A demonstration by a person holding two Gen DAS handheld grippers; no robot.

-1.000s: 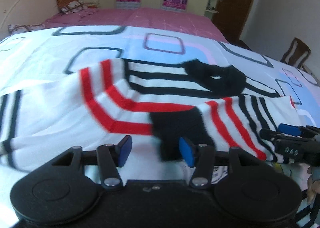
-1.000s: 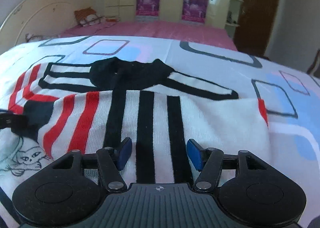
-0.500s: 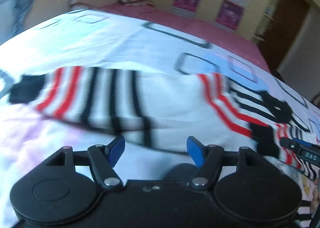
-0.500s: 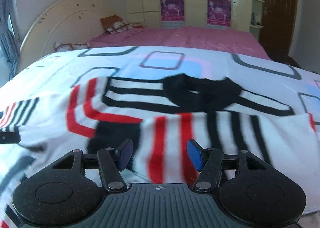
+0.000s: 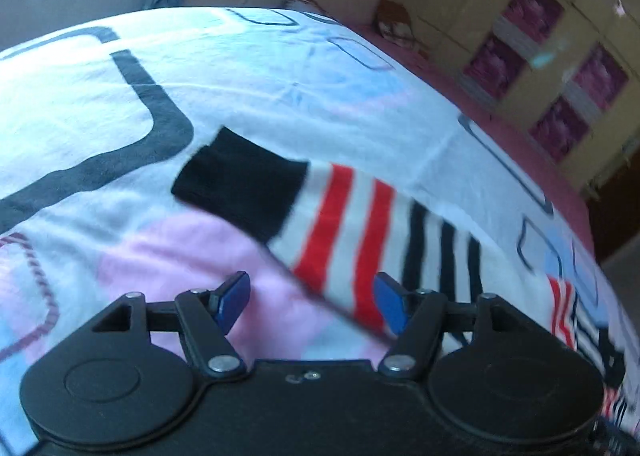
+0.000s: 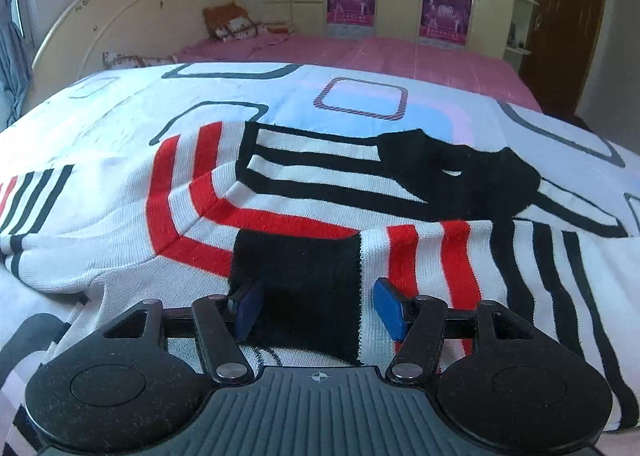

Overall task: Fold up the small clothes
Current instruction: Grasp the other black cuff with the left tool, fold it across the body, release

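Striped sweater (image 6: 320, 191) spread flat on patterned bedsheet (image 6: 120, 103): white knit, red and black bands, black collar. One sleeve folded across body, black cuff (image 6: 298, 284) uppermost. Other sleeve (image 5: 340, 232) outstretched. Right gripper (image 6: 316, 310) jaws apart, straddling cuff. Left gripper (image 5: 310, 302) jaws apart, over sleeve edge.

Bright daylight, left view motion-blurred and tilted, right view sharp, fisheye bending and dark corners

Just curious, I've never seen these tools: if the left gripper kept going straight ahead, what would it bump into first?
Probably the striped sleeve lying on the bedspread; the open left gripper points at its red bands, though depth is unclear.
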